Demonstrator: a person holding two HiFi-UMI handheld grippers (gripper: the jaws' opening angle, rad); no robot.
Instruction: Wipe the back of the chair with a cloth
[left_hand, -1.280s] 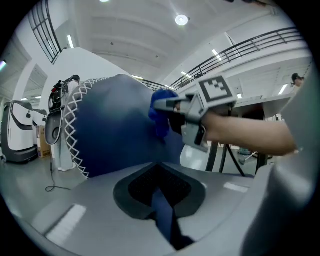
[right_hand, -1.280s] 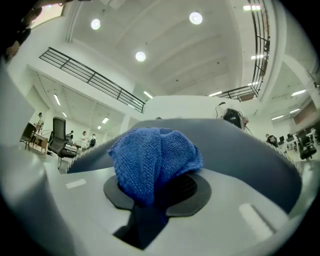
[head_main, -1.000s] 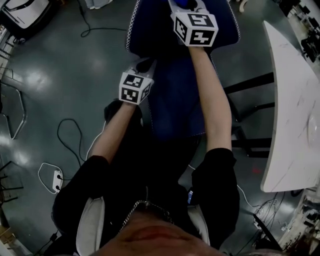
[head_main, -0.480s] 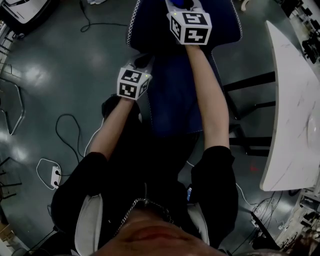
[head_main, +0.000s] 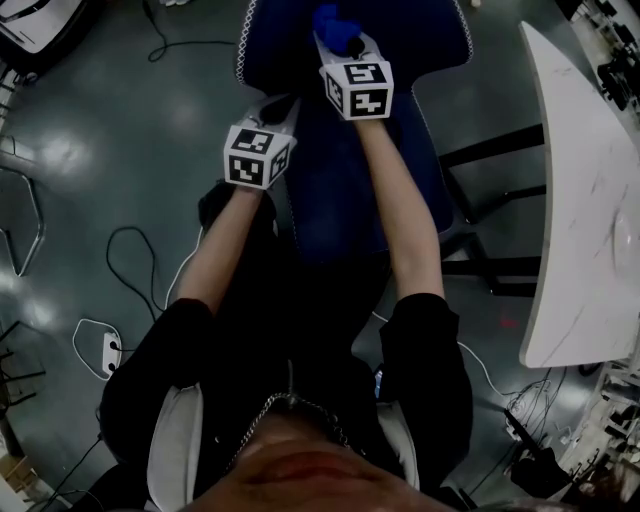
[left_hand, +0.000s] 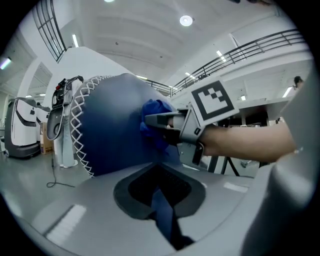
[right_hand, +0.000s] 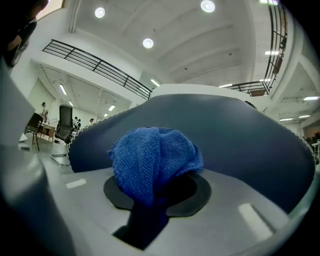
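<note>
The blue chair back (head_main: 345, 190) with white edge stitching stands in front of me. My right gripper (head_main: 343, 42) is shut on a bunched blue cloth (head_main: 333, 25) and presses it against the upper part of the chair back (right_hand: 245, 135). In the right gripper view the cloth (right_hand: 152, 160) bulges out over the jaws. My left gripper (head_main: 281, 108) sits at the chair's left edge, its jaws closed on a strip of the blue chair fabric (left_hand: 164, 220). The left gripper view shows the right gripper (left_hand: 162, 122) and cloth (left_hand: 156, 112) on the chair back (left_hand: 110, 130).
A white table (head_main: 585, 210) runs along the right. A dark frame (head_main: 490, 215) stands beside the chair. Cables (head_main: 135, 265) and a power strip (head_main: 108, 355) lie on the floor at left. A white machine (left_hand: 20, 130) stands far left.
My right gripper has slid with the cloth down the chair back toward me and a little left. The left gripper stays at the chair's left edge.
</note>
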